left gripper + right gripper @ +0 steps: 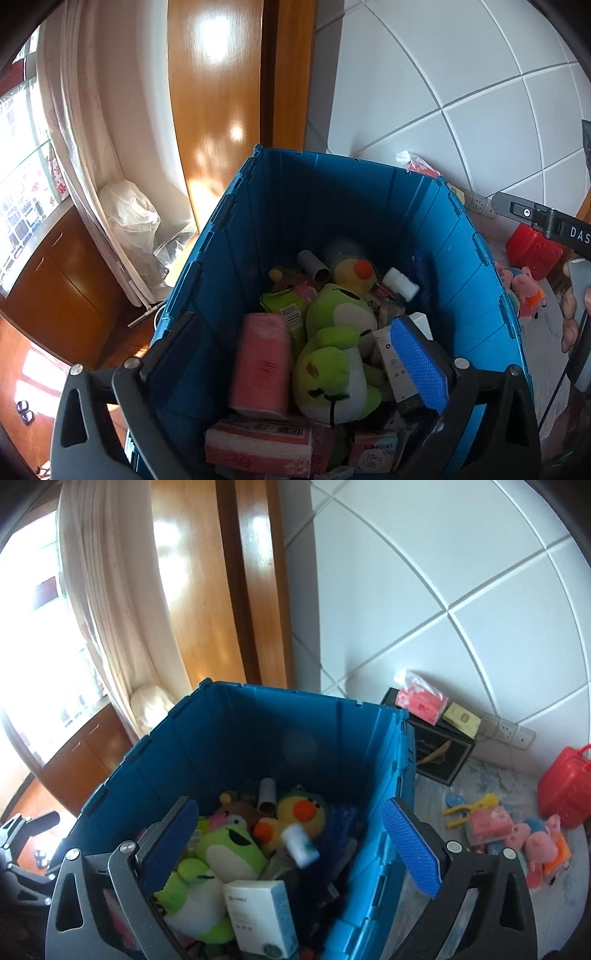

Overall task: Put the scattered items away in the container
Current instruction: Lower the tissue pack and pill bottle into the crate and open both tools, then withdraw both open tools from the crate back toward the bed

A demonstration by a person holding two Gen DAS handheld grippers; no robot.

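Observation:
A blue crate (332, 206) (258, 731) holds a green frog plush (336, 354) (221, 853), a yellow duck (299, 812), a cardboard tube (314, 267) and several packs. My left gripper (295, 362) is open above the crate. A blurred pink pack (260, 365) lies loose between its fingers, touching neither pad. My right gripper (291, 842) is open too, and its right finger is outside the crate wall. A blurred small white bottle (299, 845) and a white box (262, 915) lie loose between the fingers. On the mat lie a pink pack (487, 823) and pink pig plushes (543, 845).
A black box (436, 753) beside the crate carries a pink tissue pack (421, 701) and a yellow item (461, 716). A red case (565, 790) and a yellow toy (472, 808) sit on the mat. A curtain, wooden door and tiled wall stand behind.

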